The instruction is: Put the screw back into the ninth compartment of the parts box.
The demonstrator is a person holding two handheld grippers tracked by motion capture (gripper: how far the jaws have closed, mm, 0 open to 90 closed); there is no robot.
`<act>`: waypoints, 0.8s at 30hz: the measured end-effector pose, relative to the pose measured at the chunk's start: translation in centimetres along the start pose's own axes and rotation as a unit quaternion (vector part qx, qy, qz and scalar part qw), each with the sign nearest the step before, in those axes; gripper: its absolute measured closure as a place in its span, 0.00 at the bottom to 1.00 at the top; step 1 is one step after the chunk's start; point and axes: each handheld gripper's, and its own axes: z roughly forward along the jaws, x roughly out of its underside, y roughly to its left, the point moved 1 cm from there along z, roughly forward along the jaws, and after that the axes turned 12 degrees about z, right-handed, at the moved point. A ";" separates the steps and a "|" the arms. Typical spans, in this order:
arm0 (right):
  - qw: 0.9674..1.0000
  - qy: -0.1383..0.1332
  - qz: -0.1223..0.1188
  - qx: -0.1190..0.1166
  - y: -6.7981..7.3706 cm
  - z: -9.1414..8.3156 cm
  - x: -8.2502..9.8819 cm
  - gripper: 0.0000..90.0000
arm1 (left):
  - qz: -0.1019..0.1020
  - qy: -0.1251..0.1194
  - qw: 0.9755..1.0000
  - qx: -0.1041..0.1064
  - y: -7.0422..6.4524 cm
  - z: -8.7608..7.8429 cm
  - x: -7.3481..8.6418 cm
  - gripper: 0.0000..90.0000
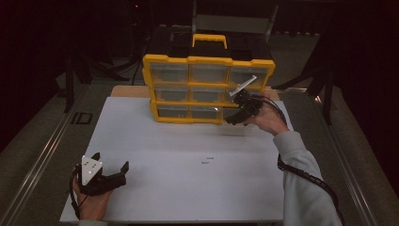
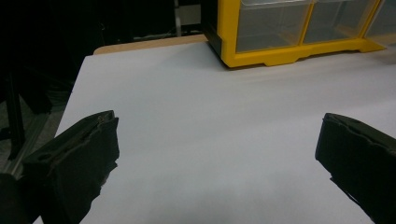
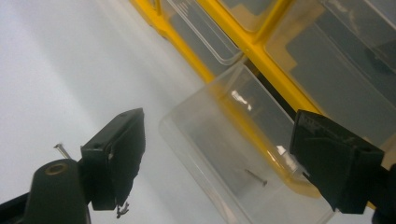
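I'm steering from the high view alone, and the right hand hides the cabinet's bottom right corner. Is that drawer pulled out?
Observer: Yes. The right gripper view shows the clear drawer sticking out of the yellow cabinet.
Operator: Anything in it?
Observer: One small nail lies on its floor.
Operator: Is the gripper clamped on the drawer?
Observer: No. The right gripper has its jaws wide open, one on either side of the drawer.
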 end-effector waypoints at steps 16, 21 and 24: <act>0.998 -0.001 -0.053 -0.023 3.0 -0.2 -0.6 0.22 | -0.001 -0.002 1.000 0.000 0.0 -0.1 0.0 0.00; 0.997 0.002 -0.069 -0.030 3.9 0.0 -0.6 0.23 | -0.001 -0.003 1.000 0.001 0.0 -0.1 0.0 0.00; 0.996 0.004 -0.076 -0.035 4.4 0.1 -0.6 0.23 | -0.001 -0.003 1.000 0.000 0.0 0.0 0.0 0.00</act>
